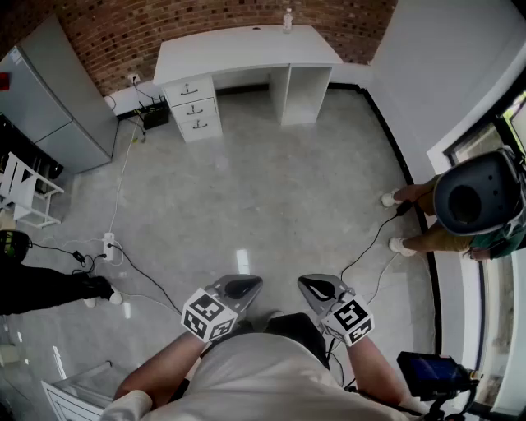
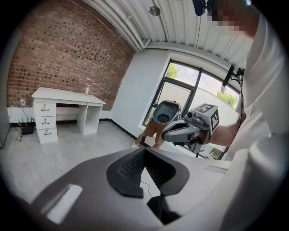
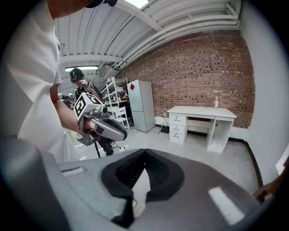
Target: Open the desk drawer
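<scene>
The white desk (image 1: 246,51) stands far off against the brick wall, with three closed drawers (image 1: 194,108) stacked at its left end. The desk (image 2: 67,96) and its drawers (image 2: 45,122) also show small in the left gripper view, and the desk (image 3: 202,112) with its drawers (image 3: 177,127) again in the right gripper view. My left gripper (image 1: 245,287) (image 2: 144,149) and right gripper (image 1: 313,287) (image 3: 144,151) are held close to my body, several steps from the desk. Both are shut on nothing, tips touching.
A bottle (image 1: 288,18) stands on the desk. A grey cabinet (image 1: 49,99) and white rack (image 1: 25,193) line the left wall. A power strip with cables (image 1: 108,244) lies on the floor. A helmeted person (image 1: 468,197) stands at right; another person's foot (image 1: 99,288) shows at left.
</scene>
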Tool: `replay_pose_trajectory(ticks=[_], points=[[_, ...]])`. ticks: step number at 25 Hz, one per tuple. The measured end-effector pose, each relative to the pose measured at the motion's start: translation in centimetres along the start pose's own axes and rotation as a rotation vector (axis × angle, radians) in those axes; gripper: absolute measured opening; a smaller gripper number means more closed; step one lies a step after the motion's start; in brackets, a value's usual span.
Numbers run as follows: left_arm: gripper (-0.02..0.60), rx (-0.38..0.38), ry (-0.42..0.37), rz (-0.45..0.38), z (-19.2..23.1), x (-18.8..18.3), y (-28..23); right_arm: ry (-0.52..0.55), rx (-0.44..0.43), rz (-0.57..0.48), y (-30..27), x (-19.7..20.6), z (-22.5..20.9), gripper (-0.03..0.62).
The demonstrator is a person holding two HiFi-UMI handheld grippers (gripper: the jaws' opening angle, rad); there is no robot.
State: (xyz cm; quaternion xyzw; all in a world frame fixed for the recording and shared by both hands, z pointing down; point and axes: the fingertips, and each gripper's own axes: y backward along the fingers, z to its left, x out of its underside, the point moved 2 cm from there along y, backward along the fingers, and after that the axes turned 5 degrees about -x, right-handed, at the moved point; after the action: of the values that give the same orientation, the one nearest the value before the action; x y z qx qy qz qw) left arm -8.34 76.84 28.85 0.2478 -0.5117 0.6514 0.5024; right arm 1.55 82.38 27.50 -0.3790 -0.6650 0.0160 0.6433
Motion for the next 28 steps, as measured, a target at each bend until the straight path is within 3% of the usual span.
replay_pose_trajectory(ticks=[3,8,12,17,23,28], points=[[0.006,-0.01,0.013,-0.023,1.5,-0.1,0.4,0.003,-0.009,-0.019,-1.9,0.5,0.5,0.003],[0.006,-0.127,0.038,-0.086,-0.1,-0.3,1.1,0.095,-0.161,-0.01,-1.3,0.9,1.6,0.003],[0.006,-0.229,0.094,-0.162,-4.3,-1.7,0.0,0.204,-0.237,0.002,2.9,0.2,0.2,0.003],[0.006,-0.317,0.074,-0.157,-7.8,-1.6,-1.6,0.205,-0.307,0.008,4.1,1.9,-2.5,0.003],[0.006,-0.369,0.135,-0.133,-5.9,-1.2,-0.6,0.211,-0.382,-0.014,1.8,-0.1,-3.1,0.004],[0.006,-0.36,0.158,-0.152,-0.1,-1.6,-0.6,0.232,-0.388,-0.003,-3.4,-2.6,-4.1,0.053]])
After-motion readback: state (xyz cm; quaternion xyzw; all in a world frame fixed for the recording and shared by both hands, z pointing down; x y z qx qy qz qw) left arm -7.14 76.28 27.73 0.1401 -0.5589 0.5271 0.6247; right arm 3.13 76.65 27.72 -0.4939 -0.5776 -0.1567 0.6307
